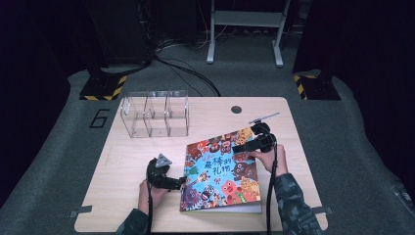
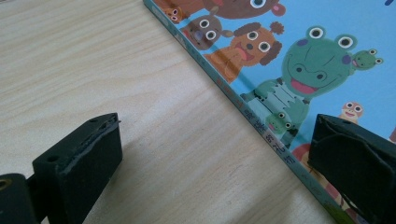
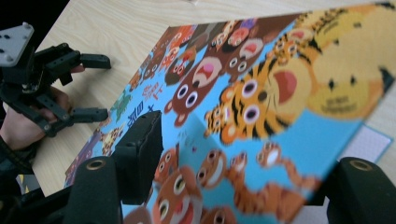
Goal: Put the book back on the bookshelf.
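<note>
Both of my hands come in at the near edge of the desk (image 1: 122, 161), with a picture book (image 1: 222, 169) lying flat between them, toward the near right corner. Its cover is bright blue with lots of cartoon animals: a frog, dogs, bears and tigers.

My left claw (image 1: 177, 182) sits low on the desk at the book's left edge. Its jaws stand wide apart. In the left gripper view I see one jaw over the bare wood and the other jaw over the book cover, so the book's spine (image 2: 261, 123) runs between them. The pads are not pressing on anything.

My right claw (image 1: 239, 147) is at the far right part of the book, lying across the cover. Its jaws are about half open. In the right gripper view the cover (image 3: 261, 116) looks tilted up and runs between the two jaws. I cannot tell if a pad touches the page, but the jaws do not pinch it.

Across the desk, near the far left corner, stands a clear plastic box (image 1: 155, 113) with small compartments. A round hole (image 1: 236, 109) shows in the desk by the far edge.
</note>
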The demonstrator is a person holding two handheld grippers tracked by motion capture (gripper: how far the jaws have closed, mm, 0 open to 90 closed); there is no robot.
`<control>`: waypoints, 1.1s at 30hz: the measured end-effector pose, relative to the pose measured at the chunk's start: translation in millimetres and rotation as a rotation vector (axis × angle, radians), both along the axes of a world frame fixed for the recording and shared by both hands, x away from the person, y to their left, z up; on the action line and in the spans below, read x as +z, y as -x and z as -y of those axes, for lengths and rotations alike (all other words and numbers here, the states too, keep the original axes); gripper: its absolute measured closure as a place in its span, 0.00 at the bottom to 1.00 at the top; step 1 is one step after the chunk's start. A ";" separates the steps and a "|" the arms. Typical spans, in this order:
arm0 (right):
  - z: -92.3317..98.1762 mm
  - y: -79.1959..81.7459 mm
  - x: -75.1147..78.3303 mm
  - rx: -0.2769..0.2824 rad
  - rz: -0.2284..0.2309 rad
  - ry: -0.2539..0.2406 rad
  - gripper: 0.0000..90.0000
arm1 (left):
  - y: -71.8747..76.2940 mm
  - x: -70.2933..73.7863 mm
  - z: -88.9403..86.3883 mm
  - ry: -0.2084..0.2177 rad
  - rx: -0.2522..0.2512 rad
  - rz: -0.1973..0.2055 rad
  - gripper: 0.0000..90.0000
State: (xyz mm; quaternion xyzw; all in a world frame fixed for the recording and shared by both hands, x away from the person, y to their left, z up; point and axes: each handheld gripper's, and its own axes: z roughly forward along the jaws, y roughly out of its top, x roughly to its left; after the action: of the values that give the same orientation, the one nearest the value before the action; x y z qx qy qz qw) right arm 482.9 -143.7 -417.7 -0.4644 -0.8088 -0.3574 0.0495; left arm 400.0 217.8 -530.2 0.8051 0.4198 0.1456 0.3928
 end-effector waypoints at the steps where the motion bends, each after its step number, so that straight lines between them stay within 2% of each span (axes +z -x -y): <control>1: -2.4 -3.4 -0.1 0.003 -0.009 0.001 0.35 | -0.1 0.1 -0.2 0.001 -0.003 -0.003 0.03; 3: -4.5 -9.0 0.9 -0.013 -0.010 -0.002 0.37 | 0.0 0.0 -0.1 0.001 0.000 0.000 0.03; 5: -3.7 -12.8 1.0 -0.014 -0.023 -0.033 0.32 | 0.0 0.0 0.0 0.001 0.000 0.000 0.03; 7: -4.6 -17.1 0.0 -0.027 -0.035 -0.019 0.29 | 0.0 0.1 -0.2 0.000 -0.004 -0.003 0.03; 8: -4.8 -18.7 -1.0 -0.031 -0.028 -0.003 0.31 | 0.0 0.1 -0.1 0.000 -0.003 -0.002 0.03; 10: -5.5 -19.9 0.1 -0.068 -0.031 0.047 0.48 | 0.2 0.0 0.1 0.006 -0.002 -0.005 0.03; 11: -3.8 -20.3 0.8 -0.071 -0.011 0.054 0.53 | 0.2 0.0 0.1 0.005 -0.002 -0.005 0.03; 13: -1.3 -20.8 2.4 -0.068 -0.011 0.028 0.56 | 0.2 0.0 0.1 0.005 -0.002 -0.005 0.03; 20: -0.4 -23.6 2.9 -0.039 -0.005 0.025 0.56 | 0.3 0.1 0.1 0.004 -0.002 -0.005 0.03; 23: 0.0 -26.5 3.5 -0.043 -0.005 0.031 0.56 | 0.4 0.1 0.2 0.005 -0.001 -0.007 0.03; 25: -1.2 -28.2 3.5 -0.064 -0.007 0.029 0.57 | 0.2 0.0 0.1 0.004 -0.002 -0.005 0.03; 30: 0.4 -31.4 2.8 -0.084 -0.007 -0.009 0.62 | 0.5 0.1 0.2 0.005 -0.002 -0.008 0.03; 33: -0.5 -33.1 3.3 -0.083 -0.006 -0.008 0.62 | 0.4 0.1 0.3 0.003 -0.003 -0.005 0.03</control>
State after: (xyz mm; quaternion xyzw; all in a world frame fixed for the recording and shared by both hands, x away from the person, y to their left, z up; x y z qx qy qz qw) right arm 515.9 -143.2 -414.4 -0.4983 -0.7874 -0.3608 0.0389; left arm 399.6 217.5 -530.2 0.8055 0.4197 0.1424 0.3933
